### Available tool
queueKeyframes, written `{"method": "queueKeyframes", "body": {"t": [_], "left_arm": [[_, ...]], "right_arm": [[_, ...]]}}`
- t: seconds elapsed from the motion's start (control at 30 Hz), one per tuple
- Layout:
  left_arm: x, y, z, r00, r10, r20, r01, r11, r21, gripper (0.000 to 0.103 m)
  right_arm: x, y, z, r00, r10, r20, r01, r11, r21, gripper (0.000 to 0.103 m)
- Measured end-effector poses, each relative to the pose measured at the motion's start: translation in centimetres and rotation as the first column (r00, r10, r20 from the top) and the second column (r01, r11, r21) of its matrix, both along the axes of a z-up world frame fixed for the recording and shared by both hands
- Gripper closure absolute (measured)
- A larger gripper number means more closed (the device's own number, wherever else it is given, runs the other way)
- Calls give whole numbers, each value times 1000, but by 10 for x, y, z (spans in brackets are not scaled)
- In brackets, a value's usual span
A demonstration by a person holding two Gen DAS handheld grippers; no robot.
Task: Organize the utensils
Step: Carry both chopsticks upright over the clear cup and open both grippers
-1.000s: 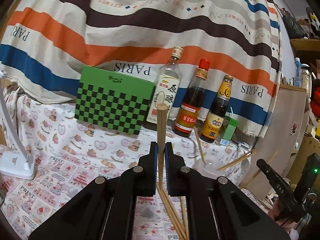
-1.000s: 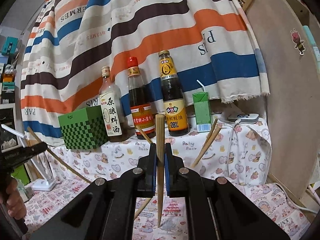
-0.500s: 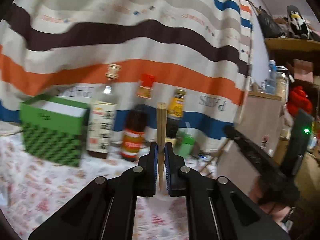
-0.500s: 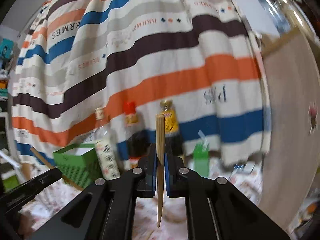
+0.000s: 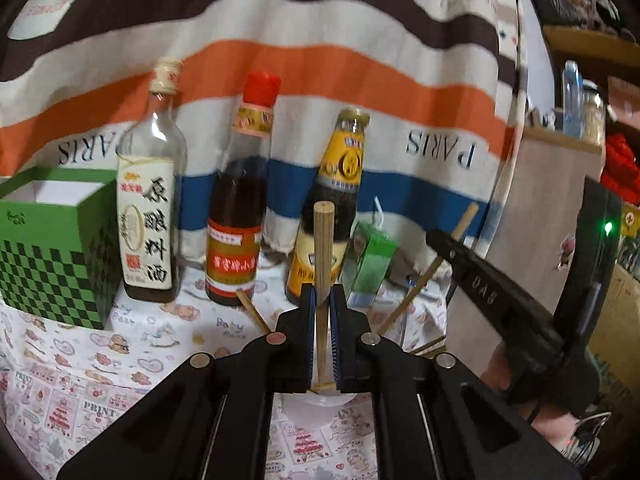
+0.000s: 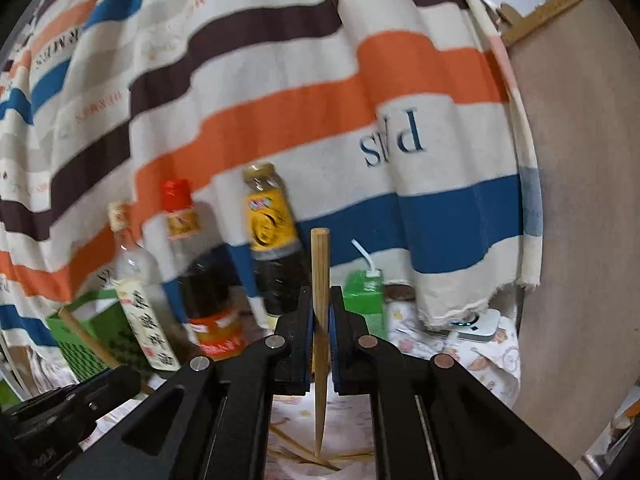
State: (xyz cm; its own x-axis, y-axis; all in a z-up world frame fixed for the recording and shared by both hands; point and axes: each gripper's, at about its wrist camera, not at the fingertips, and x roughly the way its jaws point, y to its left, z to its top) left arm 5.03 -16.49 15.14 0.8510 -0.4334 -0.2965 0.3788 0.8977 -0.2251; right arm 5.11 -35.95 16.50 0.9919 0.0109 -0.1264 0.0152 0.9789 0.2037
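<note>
My left gripper (image 5: 322, 300) is shut on a wooden chopstick (image 5: 323, 240) that stands upright, blunt end up. Under it sits a pale translucent cup (image 5: 320, 404) with other chopsticks (image 5: 251, 312) leaning out of it. My right gripper (image 6: 320, 306) is shut on a second chopstick (image 6: 320, 272), pointed tip down over several loose chopsticks (image 6: 304, 456) below. Each view also shows the other hand's tool. In the left wrist view the right gripper (image 5: 496, 304) is on the right with its chopstick (image 5: 460, 232). In the right wrist view the left gripper (image 6: 60, 404) is at the lower left.
Three sauce bottles (image 5: 240, 216) stand in a row before a striped cloth (image 5: 320, 60), with a green drink carton (image 5: 368, 268) to their right and an open green checkered box (image 5: 52, 248) to their left. A wooden board (image 6: 580, 200) and a white device (image 6: 476, 324) are at the right.
Both grippers have risen with their chopsticks still gripped. The left view swung right, from the green box to the bottles. The right gripper has come closer to the left one.
</note>
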Motion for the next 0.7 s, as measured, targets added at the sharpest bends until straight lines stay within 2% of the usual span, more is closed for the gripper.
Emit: {"method": "queueKeyframes", "body": {"t": [0.17,0.33,0.43,0.57,0.7], "left_arm": [[18,-10,-18,997,-4,-76,7,999,44,97],[32,-11,-32,991,-2,-134,11,998,61,97],[38,-12,-39,988,4,-154,7,998,70,97],[45,-10,-47,983,10,-182,3,998,70,97],[49,-10,-50,982,14,-190,1,997,77,96]], "right_arm": [[21,-11,-18,999,37,-25,-37,999,28,95],[39,-6,-34,995,71,-64,-72,997,-10,95],[48,3,-42,993,52,-111,-60,996,-69,95],[60,4,-51,985,36,-171,-50,996,-77,95],[64,1,-55,983,19,-181,-35,996,-87,95]]}}
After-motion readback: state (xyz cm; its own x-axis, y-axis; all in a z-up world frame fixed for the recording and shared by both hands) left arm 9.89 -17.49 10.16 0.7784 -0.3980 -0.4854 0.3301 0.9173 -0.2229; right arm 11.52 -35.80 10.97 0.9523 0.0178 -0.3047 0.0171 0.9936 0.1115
